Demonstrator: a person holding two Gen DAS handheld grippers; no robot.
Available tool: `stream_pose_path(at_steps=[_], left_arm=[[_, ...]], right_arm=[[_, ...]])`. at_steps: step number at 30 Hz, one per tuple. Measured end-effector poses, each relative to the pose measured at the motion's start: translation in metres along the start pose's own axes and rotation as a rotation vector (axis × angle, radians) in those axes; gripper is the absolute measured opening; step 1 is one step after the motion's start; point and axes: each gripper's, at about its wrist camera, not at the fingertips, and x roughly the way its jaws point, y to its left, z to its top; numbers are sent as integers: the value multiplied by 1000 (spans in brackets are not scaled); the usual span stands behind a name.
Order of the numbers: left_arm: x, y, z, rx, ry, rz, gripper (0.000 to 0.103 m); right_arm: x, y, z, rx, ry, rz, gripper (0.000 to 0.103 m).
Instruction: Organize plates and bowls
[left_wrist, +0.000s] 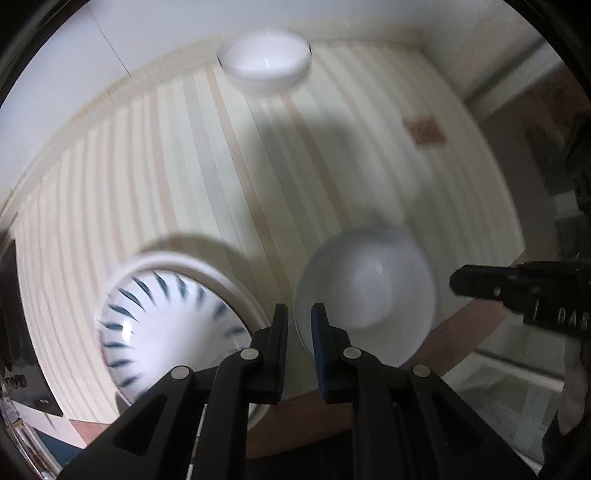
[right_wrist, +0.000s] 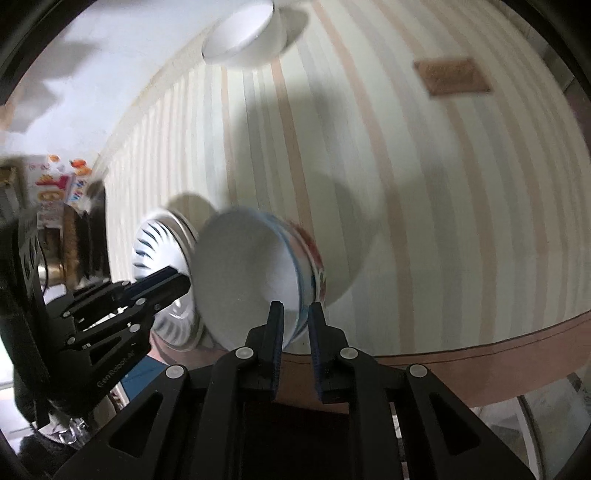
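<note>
Gripping the rim of the painted bowl (right_wrist: 258, 273), the right gripper (right_wrist: 295, 325) holds the wall between its two fingers, one inside and one outside; the bowl is tilted, its white inside turned toward the left, above the near edge of the striped tablecloth (right_wrist: 424, 203). The left gripper (left_wrist: 299, 332) has its jaws narrowly parted at the near rim of the same bowl (left_wrist: 365, 291); whether they pinch that rim cannot be told from either view. Just beside it on the left sits the blue-dashed bowl (left_wrist: 162, 325), resting in a white plate (left_wrist: 221, 277).

Judged step: transfer of the painted bowl toward a stack. To do it well, level the bowl before travel, keep the pinch deep on the rim, and lower it squarely so that the rims seat without knocking. Motion blur suggests fast movement; slow down near contact.

Count: three bowls, namely the painted one, the blue-dashed one and a plain white bowl (left_wrist: 264, 61) at the far edge of the table; one plate visible. A brown tag (left_wrist: 424, 131) lies on the cloth, well apart.
</note>
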Motion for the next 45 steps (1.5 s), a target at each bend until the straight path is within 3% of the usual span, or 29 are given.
stream_pose_path(at_steps=[3, 5, 8, 11, 15, 18, 21, 23, 24, 33, 45], left_arm=[[-26, 20, 32, -71, -79, -9, 23], [-33, 37, 61, -126, -119, -18, 27], [-30, 67, 110, -219, -156, -35, 28], [-3, 93, 159, -301, -146, -49, 28], [40, 105, 203, -334, -71, -66, 28], [64, 105, 223, -344, -23, -75, 28], [82, 97, 234, -308, -8, -33, 26], [90, 94, 238, -286, -6, -22, 10], [92, 93, 239, -282, -8, -36, 9], [83, 77, 235, -249, -31, -19, 7], [3, 70, 191, -188, -116, -3, 7]], right_arm=[[-30, 5, 31, -12, -78, 7, 23], [-42, 9, 59, -20, -133, 10, 50], [-42, 13, 117, -15, -210, 23, 52], [-25, 16, 173, -5, -242, 25, 52], [10, 18, 232, 15, -224, 0, 52], [37, 23, 257, 28, -188, 4, 51], [54, 26, 272, 17, -173, -8, 41], [63, 25, 276, 8, -174, -35, 14], [65, 25, 278, 4, -177, -49, 12], [66, 28, 280, -19, -182, -63, 10], [22, 54, 229, -84, -210, -58, 10]])
